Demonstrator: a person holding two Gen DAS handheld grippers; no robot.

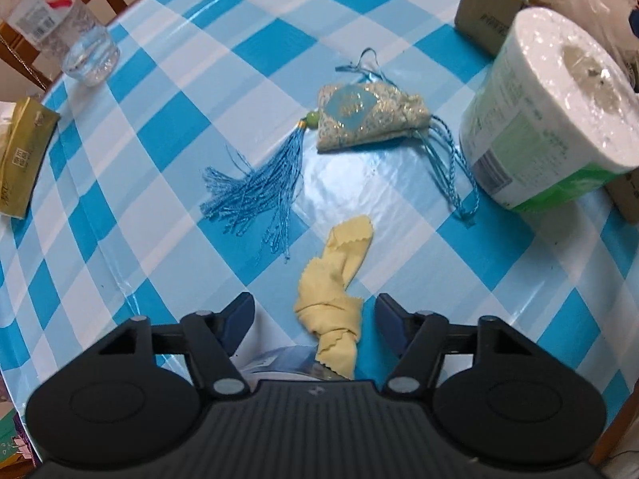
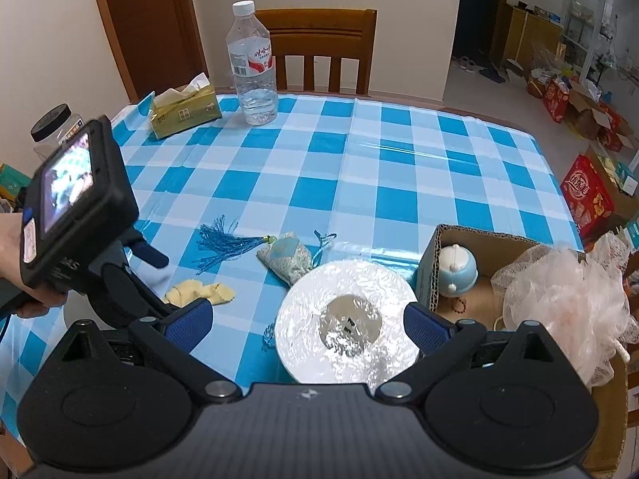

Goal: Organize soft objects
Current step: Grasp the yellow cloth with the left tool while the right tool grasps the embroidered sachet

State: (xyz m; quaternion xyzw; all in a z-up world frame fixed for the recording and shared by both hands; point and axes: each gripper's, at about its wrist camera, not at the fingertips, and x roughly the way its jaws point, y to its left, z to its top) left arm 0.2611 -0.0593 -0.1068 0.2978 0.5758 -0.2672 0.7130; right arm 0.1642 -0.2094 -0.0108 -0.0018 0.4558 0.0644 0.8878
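Observation:
A knotted yellow cloth (image 1: 335, 299) lies on the blue-checked tablecloth (image 1: 167, 127). My left gripper (image 1: 315, 319) points down over it, open, one finger on each side of the knot and neither pad touching it. Farther off lies a brocade sachet (image 1: 371, 115) with a blue tassel (image 1: 251, 195). In the right wrist view my right gripper (image 2: 309, 325) hovers open above a wrapped roll of paper (image 2: 347, 327). The cloth (image 2: 199, 293) and the sachet (image 2: 285, 259) lie to the roll's left, with a finger (image 2: 153, 254) of the left gripper above the cloth.
A cardboard box (image 2: 439, 247) at the right holds a blue-and-white toy (image 2: 459, 269) and a pink mesh puff (image 2: 567, 303). A water bottle (image 2: 253, 68) and a tissue pack (image 2: 183, 113) stand at the far edge before a wooden chair (image 2: 319, 48). A person's hand (image 2: 36, 303) holds the left gripper.

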